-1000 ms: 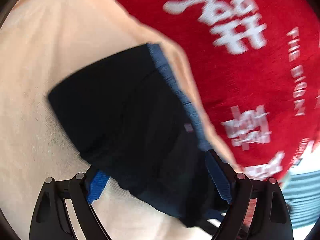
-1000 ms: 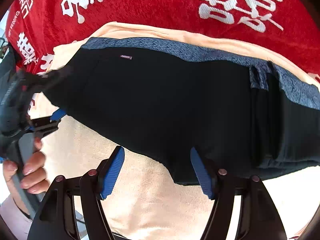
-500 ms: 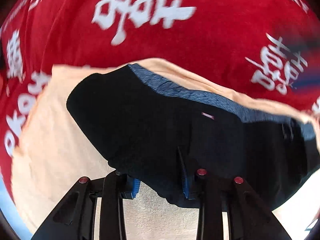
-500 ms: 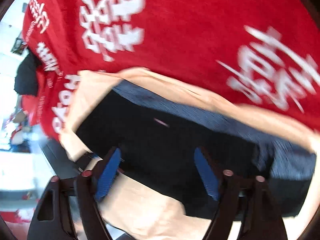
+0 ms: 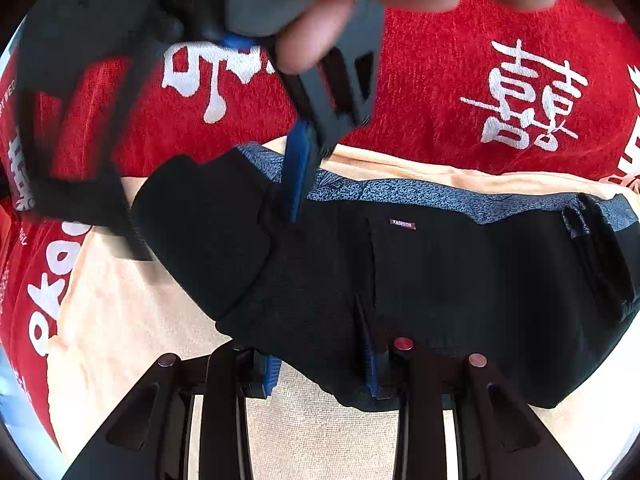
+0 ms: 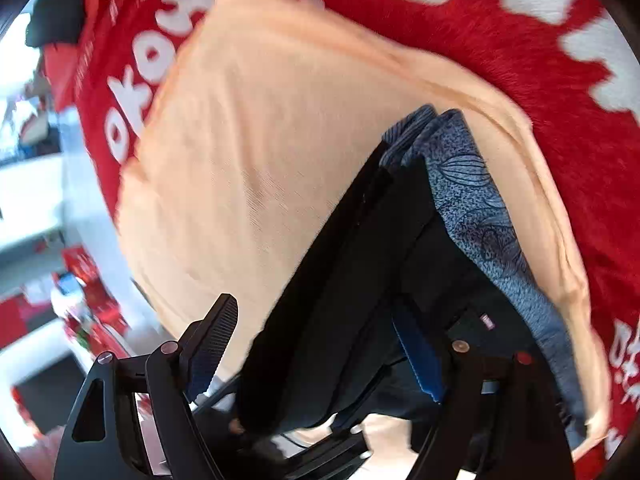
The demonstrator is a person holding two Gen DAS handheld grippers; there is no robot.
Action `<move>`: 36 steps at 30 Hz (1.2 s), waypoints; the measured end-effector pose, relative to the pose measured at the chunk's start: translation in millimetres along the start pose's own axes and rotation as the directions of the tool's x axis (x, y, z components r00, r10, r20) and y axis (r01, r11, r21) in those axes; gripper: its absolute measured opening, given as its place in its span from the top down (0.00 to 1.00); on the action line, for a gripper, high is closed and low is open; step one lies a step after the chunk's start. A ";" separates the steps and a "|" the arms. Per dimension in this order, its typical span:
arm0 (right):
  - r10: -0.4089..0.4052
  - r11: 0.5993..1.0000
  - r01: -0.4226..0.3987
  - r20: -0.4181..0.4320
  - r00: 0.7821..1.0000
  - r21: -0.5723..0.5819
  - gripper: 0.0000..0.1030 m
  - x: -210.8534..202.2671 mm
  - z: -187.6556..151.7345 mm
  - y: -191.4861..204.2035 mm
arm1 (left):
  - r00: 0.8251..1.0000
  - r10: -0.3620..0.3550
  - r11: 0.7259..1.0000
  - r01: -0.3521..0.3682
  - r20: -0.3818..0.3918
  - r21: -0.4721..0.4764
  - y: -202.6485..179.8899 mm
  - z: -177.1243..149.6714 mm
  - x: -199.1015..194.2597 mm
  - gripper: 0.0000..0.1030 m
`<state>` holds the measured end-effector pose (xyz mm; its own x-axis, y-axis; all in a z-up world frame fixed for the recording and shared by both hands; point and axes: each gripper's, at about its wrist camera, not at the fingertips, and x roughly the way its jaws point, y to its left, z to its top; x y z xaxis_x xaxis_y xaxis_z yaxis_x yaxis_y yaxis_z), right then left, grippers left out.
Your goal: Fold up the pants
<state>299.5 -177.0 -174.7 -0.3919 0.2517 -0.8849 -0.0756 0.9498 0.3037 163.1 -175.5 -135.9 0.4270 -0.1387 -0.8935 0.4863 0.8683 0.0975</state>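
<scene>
Black folded pants [image 5: 460,280] with a blue-grey patterned waistband [image 5: 400,194] lie on a peach cloth [image 5: 120,320]. My left gripper [image 5: 320,376] is shut on their near edge, and fabric bulges between its blue pads. The right gripper comes down from the top in a hand [image 5: 320,32], and one of its fingers [image 5: 298,172] touches the pants' left end by the waistband. In the right wrist view the right gripper [image 6: 316,356] straddles that end of the pants [image 6: 340,300]. Its jaws are closing, and the left pad stands off the fabric.
A red blanket [image 5: 440,80] with white characters lies under the peach cloth [image 6: 240,160]. Its edge [image 6: 92,152] drops off at the left of the right wrist view. Beyond it are a white floor and red items.
My left gripper closed on the pants' near edge and turned. The right gripper swung over to the pants' left end, its jaws narrowed, and its hand now shows in the left wrist view.
</scene>
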 end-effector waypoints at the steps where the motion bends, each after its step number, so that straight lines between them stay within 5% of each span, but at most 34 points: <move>1: 0.006 1.000 -0.006 0.018 1.000 0.025 0.68 -4.3 -3.3 -7.3 | 1.000 0.003 1.000 -0.003 -0.016 -0.003 -0.2 0.2 1.5 0.67; 3: 0.023 0.998 -0.027 0.081 0.996 0.050 0.81 -16.9 -14.8 -18.0 | 1.000 -0.003 1.000 0.003 0.001 0.006 -2.7 1.0 -2.1 0.67; 7: 0.097 0.992 -0.114 0.239 0.966 0.056 0.82 -50.4 -58.4 -40.9 | 0.998 -0.009 0.998 0.006 0.054 0.066 -27.6 14.5 -23.5 0.67; 10: 0.172 0.974 -0.214 0.364 0.915 0.079 0.82 -78.0 -100.4 -66.0 | 0.996 -0.034 0.996 0.026 0.088 0.085 -48.5 25.5 -45.8 0.67; 15: 0.246 0.941 -0.333 0.551 0.798 0.063 0.82 -121.6 -185.7 -117.5 | 0.987 -0.080 0.987 0.059 0.139 0.146 -108.4 43.2 -89.0 0.67; 20: 0.275 0.899 -0.432 0.666 0.693 0.077 0.82 -143.8 -292.3 -191.1 | 0.982 -0.131 0.969 0.098 0.137 0.226 -206.5 55.2 -117.2 0.67; 23: 0.282 0.879 -0.469 0.705 0.651 0.082 0.82 -138.9 -342.3 -230.4 | 0.982 -0.140 0.953 0.099 0.126 0.287 -265.9 51.9 -119.9 0.67; 27: 0.279 0.839 -0.529 0.734 0.619 0.127 0.82 -108.6 -398.7 -291.3 | 0.989 -0.128 0.928 0.094 0.072 0.361 -332.4 40.6 -101.6 0.67; 31: 0.270 0.786 -0.585 0.741 0.615 0.199 0.82 -64.6 -427.2 -342.8 | 0.995 -0.100 0.897 0.090 0.001 0.432 -391.1 26.2 -71.6 0.67; 36: 0.285 0.706 -0.661 0.753 0.594 0.254 0.82 -12.9 -446.1 -385.2 | 0.997 -0.060 0.862 0.073 -0.041 0.502 -421.3 7.6 -47.6 0.67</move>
<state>-75.4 -629.0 -122.7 0.4361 0.5597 -0.7046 0.4390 0.5512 0.7095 -56.3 -538.3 -131.2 0.3652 -0.1713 -0.9150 0.8330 0.4989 0.2391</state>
